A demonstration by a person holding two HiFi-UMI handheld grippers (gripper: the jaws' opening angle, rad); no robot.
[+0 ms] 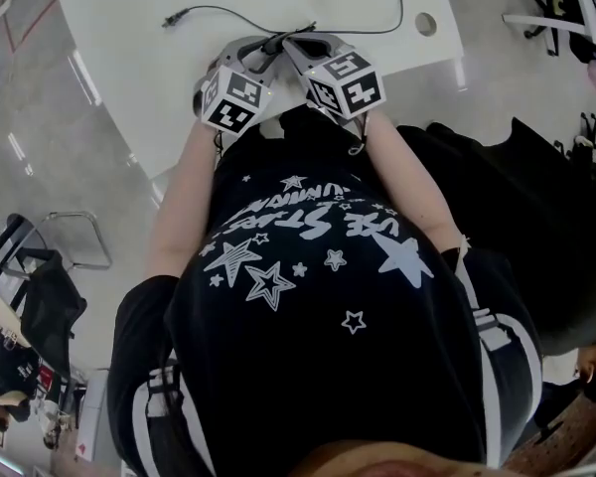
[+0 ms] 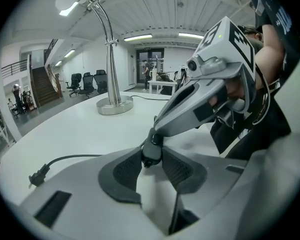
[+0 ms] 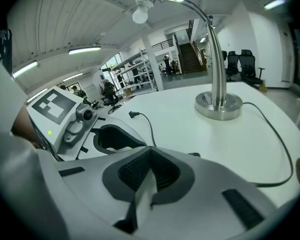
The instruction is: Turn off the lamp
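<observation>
A chrome gooseneck lamp (image 2: 110,49) stands on the white table (image 1: 129,28), its bulb (image 2: 67,0) white and bright; it also shows in the right gripper view, lamp (image 3: 217,59). Its black cord carries an inline switch (image 2: 151,149). My left gripper (image 2: 151,156) holds this switch between its pad tips, both pads touching its sides. My right gripper (image 2: 157,131) comes in from the right, its nose resting on top of the switch. In its own view the right gripper (image 3: 150,154) has its pads meeting with nothing between them. Both grippers, left gripper (image 1: 263,50) and right gripper (image 1: 290,44), sit at the table's near edge.
The cord's loose plug (image 2: 38,175) lies unplugged on the table to the left; the same plug (image 1: 169,20) shows in the head view. More cord (image 3: 275,134) curves from the lamp base (image 3: 218,105). A round cable hole (image 1: 426,24) is near the table's right corner. Chairs stand beyond.
</observation>
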